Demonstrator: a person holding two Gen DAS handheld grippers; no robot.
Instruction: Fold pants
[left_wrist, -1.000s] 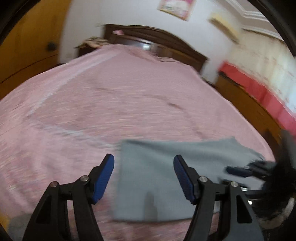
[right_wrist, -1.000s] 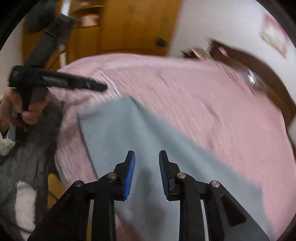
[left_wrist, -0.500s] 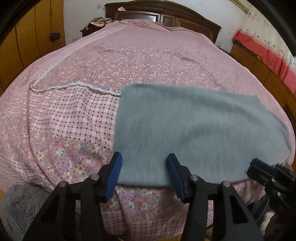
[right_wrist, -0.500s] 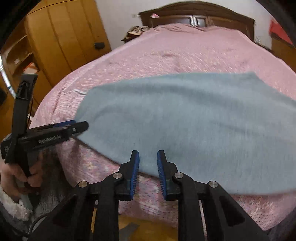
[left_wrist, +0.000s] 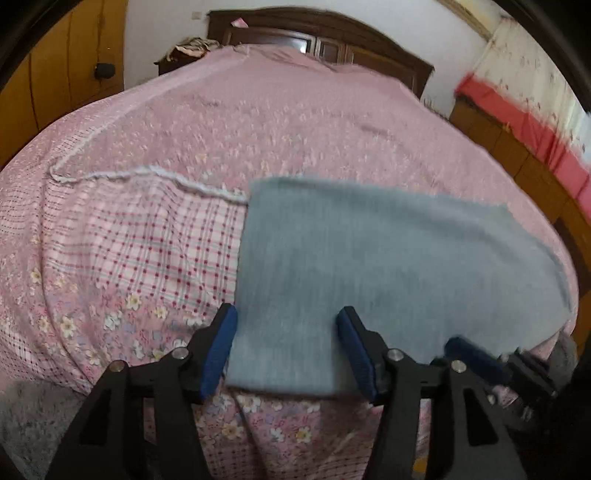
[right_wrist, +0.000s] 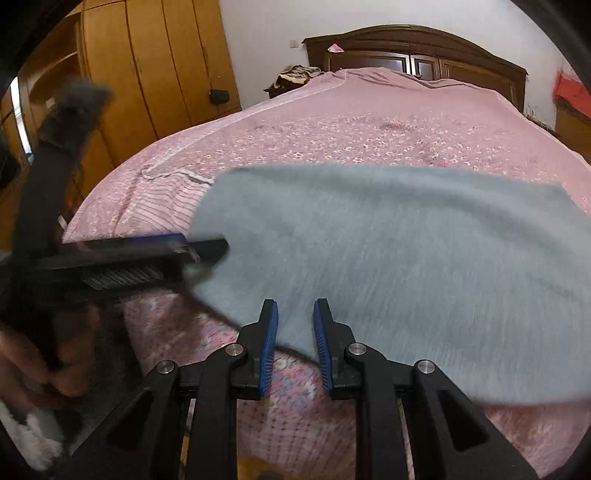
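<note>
Grey-blue pants (left_wrist: 388, 266) lie folded flat across the near end of a pink floral bed (left_wrist: 258, 122); they also show in the right wrist view (right_wrist: 406, 251). My left gripper (left_wrist: 284, 350) is open, its blue pads straddling the pants' near left corner at the bed edge. My right gripper (right_wrist: 294, 343) is open with a narrow gap, over the pants' near edge. The left gripper (right_wrist: 207, 245) appears in the right wrist view at the pants' left corner. The right gripper's tip (left_wrist: 469, 354) shows at the lower right of the left wrist view.
A dark wooden headboard (right_wrist: 413, 48) stands at the far end. Yellow wooden wardrobes (right_wrist: 147, 66) line the left wall. A wooden bench with red cushion (left_wrist: 535, 147) runs along the right. A checked panel of bedding (left_wrist: 147, 240) lies left of the pants.
Both grippers dropped from above the bed to its near edge and closed in on the pants' near edge. The left gripper's jaws have narrowed somewhat. The pants lie still.
</note>
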